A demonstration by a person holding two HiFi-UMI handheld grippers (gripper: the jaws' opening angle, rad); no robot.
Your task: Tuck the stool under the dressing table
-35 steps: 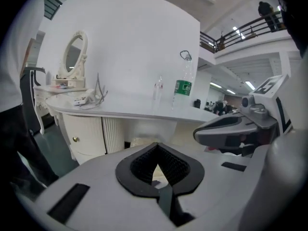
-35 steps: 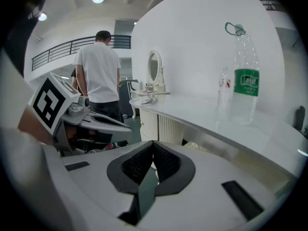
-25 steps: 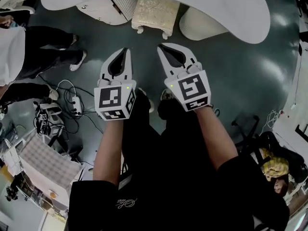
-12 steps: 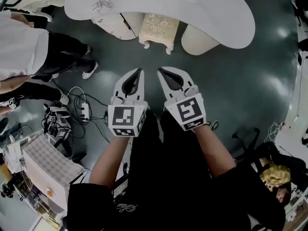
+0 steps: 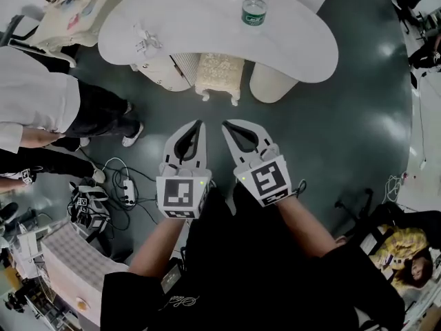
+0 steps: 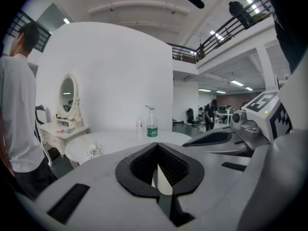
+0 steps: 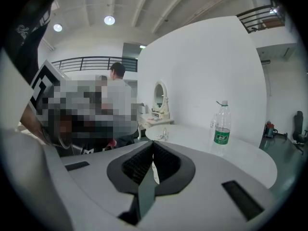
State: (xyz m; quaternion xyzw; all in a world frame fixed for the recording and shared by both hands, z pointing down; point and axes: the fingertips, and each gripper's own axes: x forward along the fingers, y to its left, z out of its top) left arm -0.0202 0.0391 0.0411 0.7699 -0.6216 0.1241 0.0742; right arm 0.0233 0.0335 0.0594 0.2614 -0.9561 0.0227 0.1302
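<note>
The left gripper point(image 5: 198, 125) and right gripper point(image 5: 227, 125) are hovering side by side over the dark floor point(image 5: 344, 116), each with its jaws pressed together on nothing. Well beyond them, the stool point(image 5: 219, 74) is sitting between the two pedestals point(image 5: 272, 85) of the dressing table point(image 5: 207, 33), seemingly partly under its top. A bottle point(image 5: 253, 9) is standing on that top.

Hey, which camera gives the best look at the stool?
The head view: the stool shows from above, partly under the white table, between its two bases. Neither gripper view shows it, only the tabletop and a bottle.
</note>
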